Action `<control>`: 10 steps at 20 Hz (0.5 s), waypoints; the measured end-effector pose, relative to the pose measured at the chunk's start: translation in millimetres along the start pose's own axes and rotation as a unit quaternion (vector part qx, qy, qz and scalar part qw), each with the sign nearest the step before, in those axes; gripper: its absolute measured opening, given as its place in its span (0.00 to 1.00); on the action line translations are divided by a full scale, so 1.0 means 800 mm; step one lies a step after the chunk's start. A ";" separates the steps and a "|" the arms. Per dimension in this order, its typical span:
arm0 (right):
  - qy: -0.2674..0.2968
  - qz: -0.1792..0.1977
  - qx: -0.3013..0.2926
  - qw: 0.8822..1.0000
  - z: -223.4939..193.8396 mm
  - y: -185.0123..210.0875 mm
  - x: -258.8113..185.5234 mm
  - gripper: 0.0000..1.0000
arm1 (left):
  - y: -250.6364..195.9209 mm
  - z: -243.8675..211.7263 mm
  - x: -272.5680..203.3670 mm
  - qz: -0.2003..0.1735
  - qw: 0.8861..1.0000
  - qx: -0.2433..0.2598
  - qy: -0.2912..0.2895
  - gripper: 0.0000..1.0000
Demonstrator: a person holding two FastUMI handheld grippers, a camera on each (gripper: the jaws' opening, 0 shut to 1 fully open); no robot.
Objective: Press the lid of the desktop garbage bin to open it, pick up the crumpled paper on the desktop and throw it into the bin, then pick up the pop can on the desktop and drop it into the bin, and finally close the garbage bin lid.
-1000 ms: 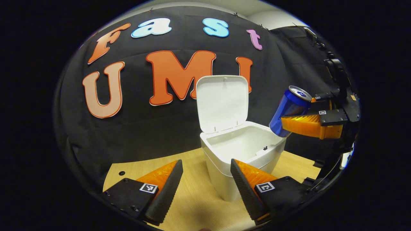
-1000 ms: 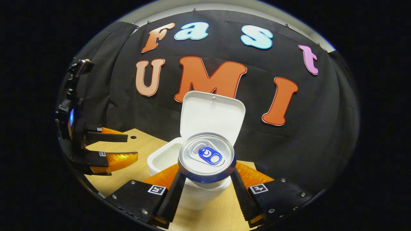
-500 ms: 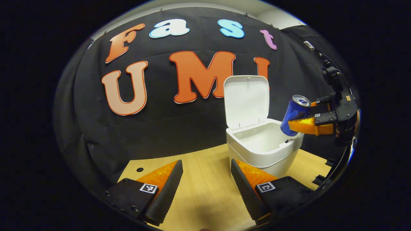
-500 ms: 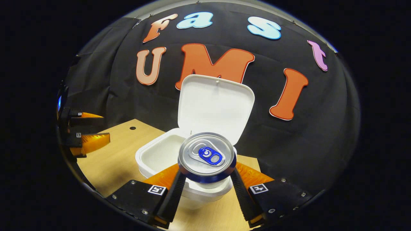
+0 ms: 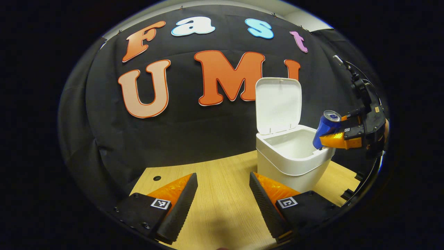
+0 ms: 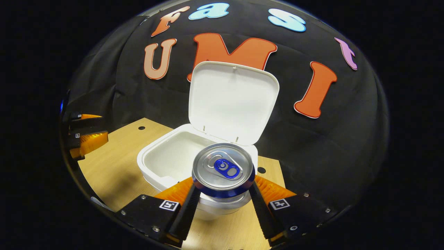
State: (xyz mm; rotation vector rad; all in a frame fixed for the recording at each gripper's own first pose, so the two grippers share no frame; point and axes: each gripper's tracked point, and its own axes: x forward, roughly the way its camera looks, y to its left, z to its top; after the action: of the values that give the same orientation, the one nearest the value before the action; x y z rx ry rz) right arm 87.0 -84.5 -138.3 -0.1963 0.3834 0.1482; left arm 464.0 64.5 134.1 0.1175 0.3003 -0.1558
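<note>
Right gripper (image 6: pixel 222 205) jaws grasping pop can (image 6: pixel 223 170) over open bin (image 6: pixel 156 166); left gripper (image 5: pixel 223 205) jaws released, low

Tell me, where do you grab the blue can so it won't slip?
Grab the blue can around its round middle, one finger on each side, coming from the side. The right gripper already holds it this way; the curved wall gives both fingers a flat press.
</note>
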 end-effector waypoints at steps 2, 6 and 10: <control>0.007 -0.001 0.002 1.000 -0.001 0.000 0.001 0.81 | 0.001 -0.002 0.001 -0.001 1.000 0.001 0.002 0.96; 0.004 -0.008 -0.005 1.000 0.008 -0.004 0.002 0.83 | 0.004 -0.001 -0.001 -0.003 1.000 -0.002 0.001 0.96; -0.017 -0.012 -0.017 1.000 0.041 -0.007 0.003 0.83 | 0.016 -0.002 -0.005 0.005 1.000 -0.001 0.000 0.92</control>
State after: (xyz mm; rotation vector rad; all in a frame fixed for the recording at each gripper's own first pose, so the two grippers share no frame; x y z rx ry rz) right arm 101.8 -82.3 -108.3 -0.2318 0.3453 0.1341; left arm 462.2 78.1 135.0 0.1165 0.3000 -0.1448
